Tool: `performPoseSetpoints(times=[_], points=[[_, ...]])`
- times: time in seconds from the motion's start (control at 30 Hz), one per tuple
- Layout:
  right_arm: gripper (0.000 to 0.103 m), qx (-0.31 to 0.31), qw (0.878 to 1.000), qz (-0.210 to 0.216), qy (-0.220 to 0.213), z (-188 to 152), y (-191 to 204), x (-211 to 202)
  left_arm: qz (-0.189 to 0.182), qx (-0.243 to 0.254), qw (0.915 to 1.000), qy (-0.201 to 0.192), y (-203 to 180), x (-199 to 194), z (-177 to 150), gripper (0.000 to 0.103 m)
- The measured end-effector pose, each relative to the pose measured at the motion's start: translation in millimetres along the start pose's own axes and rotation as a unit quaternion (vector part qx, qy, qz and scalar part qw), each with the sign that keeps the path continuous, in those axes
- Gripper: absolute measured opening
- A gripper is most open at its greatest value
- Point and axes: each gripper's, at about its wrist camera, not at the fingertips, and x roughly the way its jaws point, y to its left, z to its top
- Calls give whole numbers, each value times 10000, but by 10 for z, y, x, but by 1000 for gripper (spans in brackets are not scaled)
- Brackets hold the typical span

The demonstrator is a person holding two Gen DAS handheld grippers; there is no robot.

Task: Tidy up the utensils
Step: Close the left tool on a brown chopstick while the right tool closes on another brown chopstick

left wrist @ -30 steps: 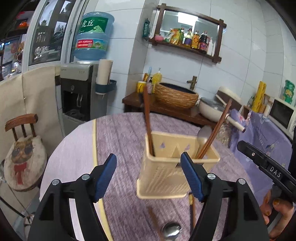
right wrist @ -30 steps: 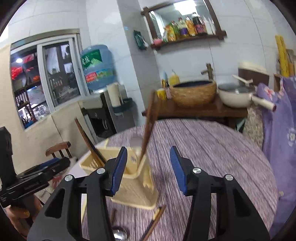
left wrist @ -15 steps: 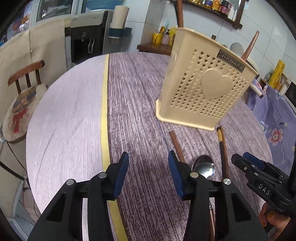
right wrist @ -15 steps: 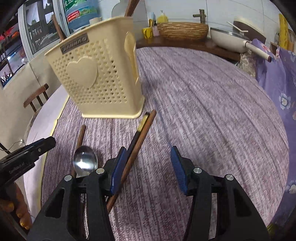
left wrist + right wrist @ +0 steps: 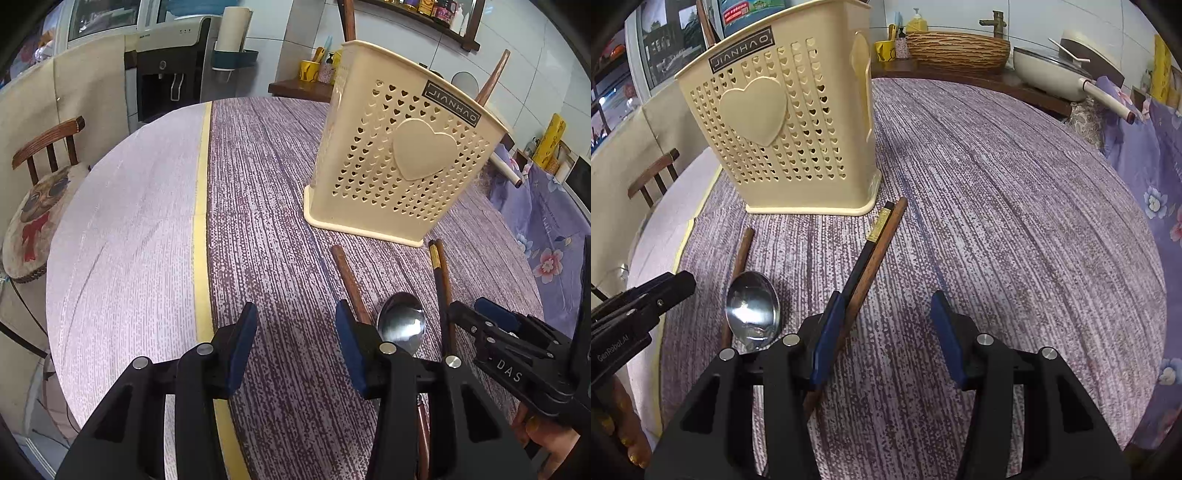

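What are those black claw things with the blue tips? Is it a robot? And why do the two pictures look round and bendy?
It is not a robot. A person holds one claw tool, called a gripper, in each hand. Each gripper has a tiny wide-eyed camera looking along its two fingers, which makes the pictures look bent.

One picture comes from the left gripper, the other from the right gripper. Each camera also sees the other gripper at its edge.

On the purple tablecloth stands a cream holder with heart-shaped holes and a few sticks poking out the top. In front lie a shiny spoon, a brown chopstick and a pair of chopsticks.

Neither gripper holds anything. The right one's jaws are closing, with only cloth between them.
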Motion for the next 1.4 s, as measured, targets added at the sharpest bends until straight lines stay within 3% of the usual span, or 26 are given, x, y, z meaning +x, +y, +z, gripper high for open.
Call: performPoseSetpoints(times=[0.1, 0.33, 0.6, 0.73, 0.93, 1.4], points=[[44, 177, 9997, 166, 68, 23, -107, 14, 7, -11, 10000, -1, 18, -11, -6, 44], [34, 312, 9995, 83, 40, 119, -159, 92, -43, -15, 10000, 47, -9, 35, 63, 44], [22, 456, 9988, 150, 61, 246, -196, 213, -151, 244, 9991, 304, -230, 235, 202, 35], [21, 553, 9980, 282, 110, 277, -248, 235, -137, 373, 9981, 461, -316, 345, 233, 34], [16, 632, 9975, 310, 112, 321, -289, 264, -21, 511, 9973, 525, -383, 399, 240, 18], [14, 392, 9992, 23, 81, 365, -118, 309, 318, 876, 9944, 505, -507, 428, 187, 12]])
